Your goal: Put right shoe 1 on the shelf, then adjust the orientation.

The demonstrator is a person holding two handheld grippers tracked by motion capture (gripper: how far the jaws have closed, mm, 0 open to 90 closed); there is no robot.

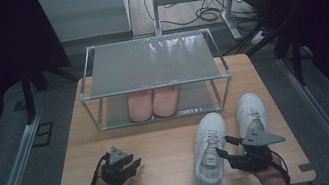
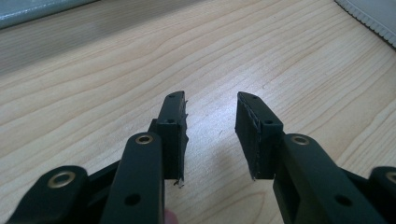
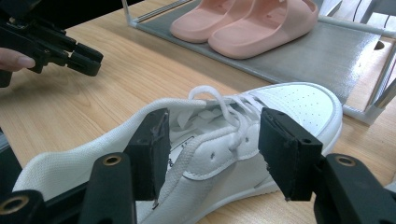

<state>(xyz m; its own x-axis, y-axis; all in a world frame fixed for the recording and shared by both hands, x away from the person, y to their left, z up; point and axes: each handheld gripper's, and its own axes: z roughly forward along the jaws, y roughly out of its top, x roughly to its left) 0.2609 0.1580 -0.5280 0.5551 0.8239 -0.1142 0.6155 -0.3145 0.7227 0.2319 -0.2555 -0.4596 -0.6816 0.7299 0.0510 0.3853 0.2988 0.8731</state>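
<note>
High view: the right hand-held gripper point(image 1: 226, 147) is sitting near the front right corner of the desk point(image 1: 162, 148), jaws spread wide and pointing left toward the nearer white sneaker point(image 1: 209, 153). That sneaker is lying with its long axis running front to back, heel toward the front edge, toe toward the shoe rack point(image 1: 154, 79) at the back edge. The jaws are reaching its right flank at about mid-length, so the approach is running across the long axis. A second white sneaker point(image 1: 251, 114) is lying just beside it, closer to the right edge. The left hand-held gripper point(image 1: 129, 167) is resting near the front edge, left of centre, well apart from both sneakers, so the right hand is clearly the nearer one.

Left gripper view: the jaws are standing partly open over bare wood with nothing between them. A ribbed white edge is showing at the top right corner, probably a sneaker sole.

Right gripper view: the two black jaws are standing wide, one on each side of the sneaker's laced upper point(image 3: 224, 140); the pads are looking clear of it, not pressing. The collar opening is lying toward the left jaw, the toe cap beyond the right one. Pink slippers point(image 3: 247, 18) are sitting on the rack's lower shelf behind. Judgement: closing across the upper is looking like the coming move.
</note>
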